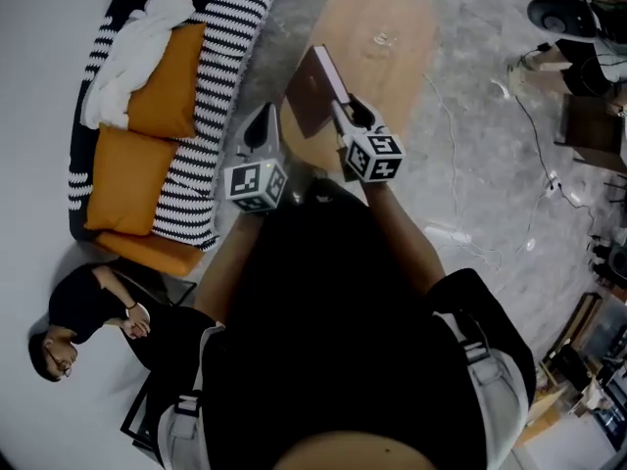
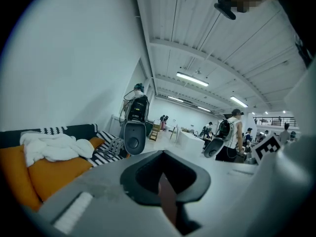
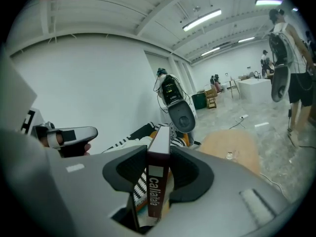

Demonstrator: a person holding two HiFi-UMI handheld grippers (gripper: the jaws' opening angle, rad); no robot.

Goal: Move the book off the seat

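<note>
Right hand-held gripper (image 3: 159,154) clamps the book (image 3: 157,194) upright, left hand-held gripper (image 2: 165,181) seems to pinch its edge; table (image 1: 392,76) just ahead, likely the drop spot.

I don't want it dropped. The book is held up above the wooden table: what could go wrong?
The right gripper clamps the book at its spine, so it could swing or slip. The left gripper seems to pinch only a thin maroon edge, a weak hold. Set near the rim of the wooden table, the book could tip off.

Open lab hall, ceiling strip lights (image 2: 191,79), cables (image 1: 534,145) on concrete floor (image 1: 470,164) (people (image 2: 236,128) wearing backpack rigs)
</note>
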